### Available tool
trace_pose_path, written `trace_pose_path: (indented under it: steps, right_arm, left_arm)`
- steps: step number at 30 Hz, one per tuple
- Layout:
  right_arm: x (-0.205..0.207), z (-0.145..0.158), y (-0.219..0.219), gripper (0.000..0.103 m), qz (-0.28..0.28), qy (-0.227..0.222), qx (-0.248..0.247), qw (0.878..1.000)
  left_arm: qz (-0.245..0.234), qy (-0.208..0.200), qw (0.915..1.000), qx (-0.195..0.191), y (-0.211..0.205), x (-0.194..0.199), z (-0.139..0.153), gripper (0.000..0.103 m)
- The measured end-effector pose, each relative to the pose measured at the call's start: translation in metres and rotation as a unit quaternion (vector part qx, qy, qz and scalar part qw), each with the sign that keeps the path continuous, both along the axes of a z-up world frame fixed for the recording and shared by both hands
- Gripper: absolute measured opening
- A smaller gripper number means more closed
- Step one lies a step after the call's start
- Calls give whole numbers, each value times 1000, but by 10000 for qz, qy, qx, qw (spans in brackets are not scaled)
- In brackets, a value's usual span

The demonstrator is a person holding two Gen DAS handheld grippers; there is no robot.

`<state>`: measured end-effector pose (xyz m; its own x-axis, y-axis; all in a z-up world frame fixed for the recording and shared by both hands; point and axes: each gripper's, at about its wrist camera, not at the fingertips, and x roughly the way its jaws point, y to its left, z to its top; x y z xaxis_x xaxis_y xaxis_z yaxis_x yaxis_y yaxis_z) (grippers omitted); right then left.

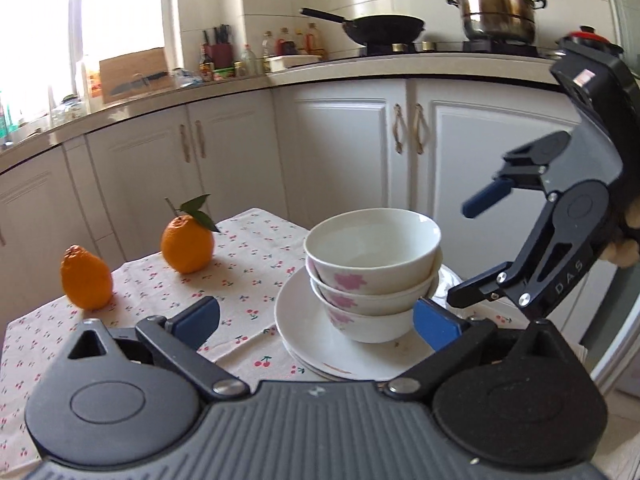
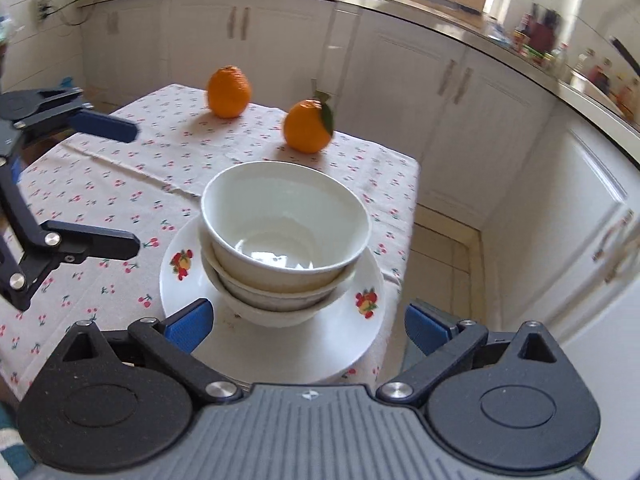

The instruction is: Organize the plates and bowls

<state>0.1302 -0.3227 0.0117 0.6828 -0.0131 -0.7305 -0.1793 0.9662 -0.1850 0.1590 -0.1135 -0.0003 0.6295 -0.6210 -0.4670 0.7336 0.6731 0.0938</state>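
Note:
Three white bowls with pink flower prints are nested in a stack (image 1: 372,264) (image 2: 284,236). The stack stands on white plates (image 1: 312,340) (image 2: 360,320) with fruit prints, on a table with a cherry-print cloth (image 1: 236,264) (image 2: 120,184). My left gripper (image 1: 316,318) is open, its blue pads either side of the stack's near base, not touching it. My right gripper (image 2: 308,326) is open, low over the plates' near rim. Each gripper also shows in the other's view, open: the right one (image 1: 472,252) and the left one (image 2: 120,188).
Two oranges (image 1: 188,246) (image 1: 86,278) stand on the cloth beyond the dishes; they also show in the right wrist view (image 2: 308,126) (image 2: 229,91). White cabinets (image 1: 340,148) and a counter with a wok (image 1: 380,26) and steel pot (image 1: 498,14) lie behind. The table edge (image 2: 404,264) drops to the floor beside the plates.

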Motion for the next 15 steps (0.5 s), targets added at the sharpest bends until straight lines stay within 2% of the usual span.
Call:
trace_pose_path:
  steps: [4, 8, 11, 15]
  right_arm:
    - [-15, 2, 8, 103, -1009, -106, 275, 9945]
    - [-34, 8, 23, 103, -1623, -343, 324, 9856]
    - [-48, 16, 31, 103, -1889, -529, 397, 9798]
    - [-64, 29, 41, 103, -1979, -750, 532, 9759]
  left_arm:
    - [794, 172, 9966, -150, 7, -14, 9, 102]
    - [1567, 526, 9862, -123, 14, -25, 16, 102]
    - [1847, 657, 9804, -195, 24, -34, 20, 102]
    - [2068, 623, 9761, -222, 34, -42, 29, 102]
